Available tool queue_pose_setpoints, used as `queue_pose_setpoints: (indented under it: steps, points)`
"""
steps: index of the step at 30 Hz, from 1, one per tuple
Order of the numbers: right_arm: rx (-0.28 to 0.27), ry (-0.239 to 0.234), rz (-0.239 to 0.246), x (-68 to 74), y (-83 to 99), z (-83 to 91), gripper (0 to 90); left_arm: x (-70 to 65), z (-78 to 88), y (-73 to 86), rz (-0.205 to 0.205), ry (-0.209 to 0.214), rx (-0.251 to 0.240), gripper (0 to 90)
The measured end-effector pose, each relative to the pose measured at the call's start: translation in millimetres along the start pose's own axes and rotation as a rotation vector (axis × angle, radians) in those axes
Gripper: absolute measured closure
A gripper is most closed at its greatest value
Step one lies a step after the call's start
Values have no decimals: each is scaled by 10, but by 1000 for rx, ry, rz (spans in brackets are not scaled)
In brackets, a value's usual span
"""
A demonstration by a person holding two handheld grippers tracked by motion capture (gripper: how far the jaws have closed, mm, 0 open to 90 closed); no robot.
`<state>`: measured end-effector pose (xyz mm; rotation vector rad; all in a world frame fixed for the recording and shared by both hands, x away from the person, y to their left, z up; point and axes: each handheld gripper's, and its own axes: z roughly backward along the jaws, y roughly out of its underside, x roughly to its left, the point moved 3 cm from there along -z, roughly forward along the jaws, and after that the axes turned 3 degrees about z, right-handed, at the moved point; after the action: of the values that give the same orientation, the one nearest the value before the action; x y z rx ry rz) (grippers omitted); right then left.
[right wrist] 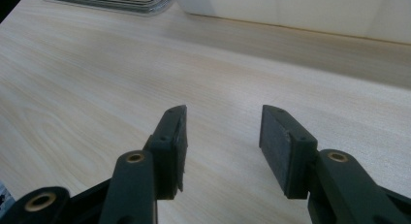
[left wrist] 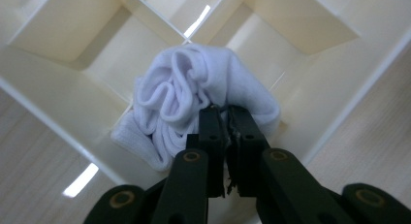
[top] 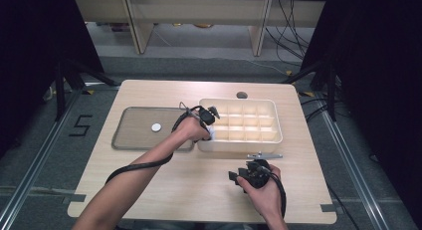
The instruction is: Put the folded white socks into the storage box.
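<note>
Left gripper (left wrist: 225, 115): jaws nearly together, pinching a fold of the white cloth (left wrist: 194, 103) at its near edge.
White cloth: bunched up, sitting in a cell of the cream divided box (left wrist: 63, 25); in the high view that cell is at the box's near left corner (top: 211, 134).
Left hand (top: 191, 128): forearm comes in from the surface's near left edge and slants up to the box's left end, wrist bent down over the cell.
Right gripper (right wrist: 223, 136): jaws wide apart, nothing between them, pads over bare wood.
Right hand (top: 259, 182): near the surface's near edge, right of centre, well apart from the box.
Metal clip (top: 263, 155): lies on the surface (top: 199, 180) just before the box's near wall.
Grey tray (top: 134, 128): left of the box, with a small white disc (top: 156, 127) on it.
</note>
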<state>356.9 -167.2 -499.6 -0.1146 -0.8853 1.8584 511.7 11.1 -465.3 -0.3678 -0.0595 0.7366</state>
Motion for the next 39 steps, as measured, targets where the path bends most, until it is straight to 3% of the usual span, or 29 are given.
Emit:
queue_pose_setpoints:
  steps: [3,8,10,12,16,19,24,30,31,34,35,36,39]
  points:
    - [-2,-4,-21,19,-7,11,531,-4,127,2,-3,9,-44,764]
    - [2,6,-8,0,-8,13,528,-10,301,-5,18,7,-129,672]
    - [8,-3,-59,54,0,19,526,-7,343,2,6,3,-154,639]
    - [2,6,-17,22,-2,13,523,-22,371,17,24,-1,-190,604]
    - [-2,2,-22,23,-7,14,521,10,431,60,11,-18,-216,555]
    - [3,8,-21,27,-2,12,520,21,452,90,5,-27,-219,533]
    - [8,0,-45,47,-1,11,517,-8,521,171,-2,-31,-281,489]
    - [-11,-2,-13,27,-4,-4,511,-28,586,254,-11,-54,-351,465]
    - [-12,10,16,2,-9,-4,510,-29,595,267,-9,-52,-357,461]
    - [-3,16,-3,34,-8,6,508,-45,650,322,-3,-49,-377,449]
    - [-6,13,10,24,-9,-2,507,-51,664,337,-1,-54,-394,446]
    - [-5,6,5,31,-6,-5,507,-72,689,370,22,-44,-378,444]
    - [-11,2,6,28,-5,-14,505,-57,707,403,3,-61,-414,437]
